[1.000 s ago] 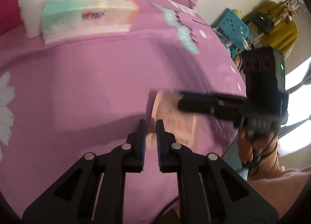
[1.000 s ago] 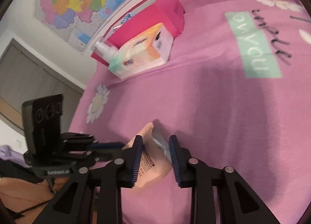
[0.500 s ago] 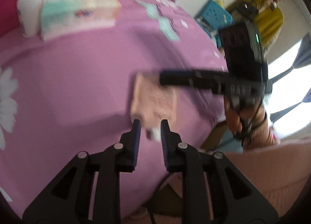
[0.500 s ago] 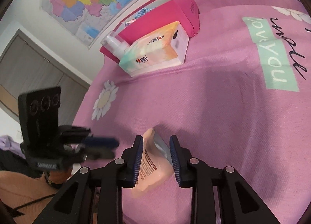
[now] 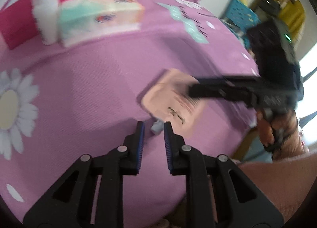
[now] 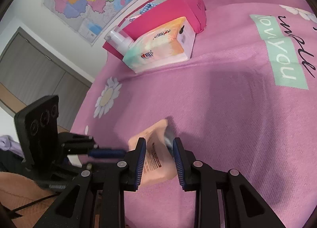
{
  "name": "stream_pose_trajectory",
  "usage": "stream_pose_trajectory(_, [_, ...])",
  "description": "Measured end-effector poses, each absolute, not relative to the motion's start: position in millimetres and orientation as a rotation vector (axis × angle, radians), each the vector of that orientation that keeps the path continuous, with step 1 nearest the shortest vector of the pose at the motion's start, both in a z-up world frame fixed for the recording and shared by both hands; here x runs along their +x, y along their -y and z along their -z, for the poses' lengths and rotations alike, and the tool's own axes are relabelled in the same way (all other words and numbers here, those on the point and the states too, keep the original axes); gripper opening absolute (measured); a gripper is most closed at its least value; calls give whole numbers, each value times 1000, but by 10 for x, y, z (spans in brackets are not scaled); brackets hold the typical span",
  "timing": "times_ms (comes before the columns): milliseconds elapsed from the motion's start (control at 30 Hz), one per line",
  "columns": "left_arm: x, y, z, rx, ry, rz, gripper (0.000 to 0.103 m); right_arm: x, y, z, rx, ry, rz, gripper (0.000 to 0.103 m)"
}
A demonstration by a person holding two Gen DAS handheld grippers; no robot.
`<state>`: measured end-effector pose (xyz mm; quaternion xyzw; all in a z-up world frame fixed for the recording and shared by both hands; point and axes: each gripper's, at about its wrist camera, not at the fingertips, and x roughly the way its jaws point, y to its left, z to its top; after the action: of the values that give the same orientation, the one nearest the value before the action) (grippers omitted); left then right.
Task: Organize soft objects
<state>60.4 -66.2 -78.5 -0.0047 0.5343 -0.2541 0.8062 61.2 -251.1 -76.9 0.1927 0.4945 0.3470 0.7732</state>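
Observation:
A peach refill pouch (image 6: pixel 153 158) with printed text and a pale blue cap (image 5: pixel 157 129) is clamped between the pads of my right gripper (image 6: pixel 159 142), which is shut on it low over the purple bedspread (image 6: pixel 227 109). In the left wrist view the pouch (image 5: pixel 168 93) is blurred, and the right gripper (image 5: pixel 193 90) reaches in from the right onto it. My left gripper (image 5: pixel 154 126) has its jaws close together, and the cap sits right at its tips. In the right wrist view the left gripper (image 6: pixel 122 151) points at the pouch's left edge.
At the far side of the bed a tissue pack (image 6: pixel 158 49) lies against a pink box (image 6: pixel 168 14), with a white bottle (image 6: pixel 118 41) beside them. A daisy print (image 6: pixel 107 97) marks the bedspread. Beyond the bed's edge stands a blue crate (image 5: pixel 239 16). A person's peach sleeve (image 5: pixel 277 188) is at the lower right.
The pouch, held by the right gripper, has shifted up and across the left wrist view, its cap now at the left fingertips. In the right wrist view the left gripper has closed in on the pouch.

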Motion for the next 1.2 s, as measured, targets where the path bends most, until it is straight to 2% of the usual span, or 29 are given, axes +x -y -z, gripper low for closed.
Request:
stream_pose_trajectory(400, [726,421,806,-139,-1157,566,22,619,2400,774,414,-1054,-743,29])
stream_pose_trajectory(500, [704,463,808,-134,-1160,581,29,631,2373,784,414,-1052,-746,29])
stream_pose_trajectory(633, [721,533,787,-122,-1148,567,32,643,2341,786,414,-1053,-750,29])
stream_pose_trajectory(1200, [788,578,783,-76,-1113,524,32,674,2340,778,408,-1052,-749,29])
